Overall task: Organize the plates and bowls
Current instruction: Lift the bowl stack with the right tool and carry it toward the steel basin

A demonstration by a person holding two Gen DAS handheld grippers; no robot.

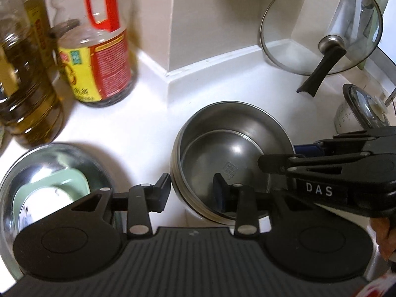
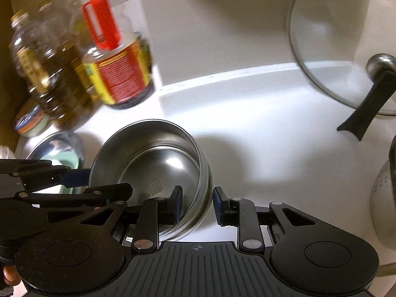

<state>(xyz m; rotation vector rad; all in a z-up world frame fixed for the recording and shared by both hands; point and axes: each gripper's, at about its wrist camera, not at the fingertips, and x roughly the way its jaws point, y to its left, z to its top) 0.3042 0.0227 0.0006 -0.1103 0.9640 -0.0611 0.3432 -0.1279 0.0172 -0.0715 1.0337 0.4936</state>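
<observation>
the stack of steel bowls (image 1: 232, 158) sits on the white desk (image 1: 138, 128), gripped from both sides. the left hand-held gripper (image 1: 191, 188) pinches the stack's near rim, one finger outside the wall and one inside. the right hand-held gripper (image 2: 196, 204) likewise pinches the rim on the opposite side, wall between its pads. a wide shiny bowl (image 1: 57, 170) holding a green dish (image 1: 52, 190) lies just left of the stack. oil bottles (image 1: 22, 79) stand behind, and a glass lid (image 1: 321, 27) leans against the wall.
</observation>
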